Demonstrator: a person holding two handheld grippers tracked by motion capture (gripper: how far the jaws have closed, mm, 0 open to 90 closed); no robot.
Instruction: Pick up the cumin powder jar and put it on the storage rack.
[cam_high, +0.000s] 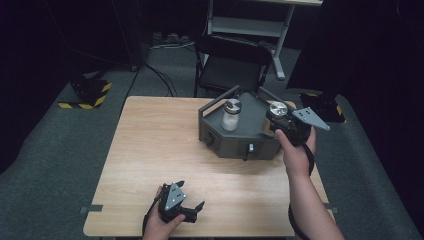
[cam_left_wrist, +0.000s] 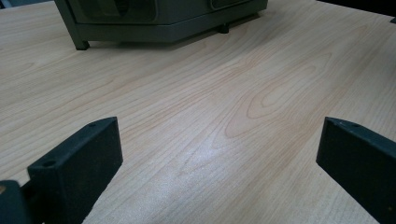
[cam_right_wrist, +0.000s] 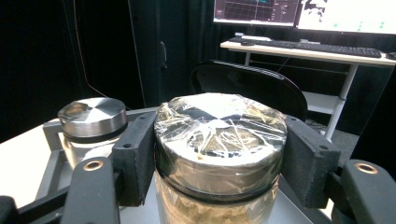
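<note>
1. Wooden counter (cam_high: 160, 150), seen from above: grey rack (cam_high: 240, 137) toward the far right, two jars standing in it.
2. Right gripper (cam_high: 281, 120) at the rack's right end, jaws clamped on either side of the lid of the right jar (cam_high: 278, 109); right hand (cam_high: 296, 150) behind it, forearm running in from the bottom edge.
3. Right gripper view: the held jar (cam_right_wrist: 219, 149) front and centre, metal lid under crinkled clear film, pale brownish contents below; black pads pressed to both flanks of the lid.
4. Second jar (cam_high: 231, 115) to the left in the rack, apart from the first, bare metal lid, whitish contents; in the right gripper view, just beyond the left jaw (cam_right_wrist: 92, 122).
5. Left gripper (cam_high: 192, 202) low over the near edge of the counter, well apart from the rack, jaws spread wide, nothing between them; left hand (cam_high: 160, 222) around its body.
6. Left gripper view: bare wood grain between the parted jaws, rack base (cam_left_wrist: 159, 23) at the top.
7. Beyond the counter: black chair (cam_high: 232, 62), a desk, dark curtains, grey carpet.
</note>
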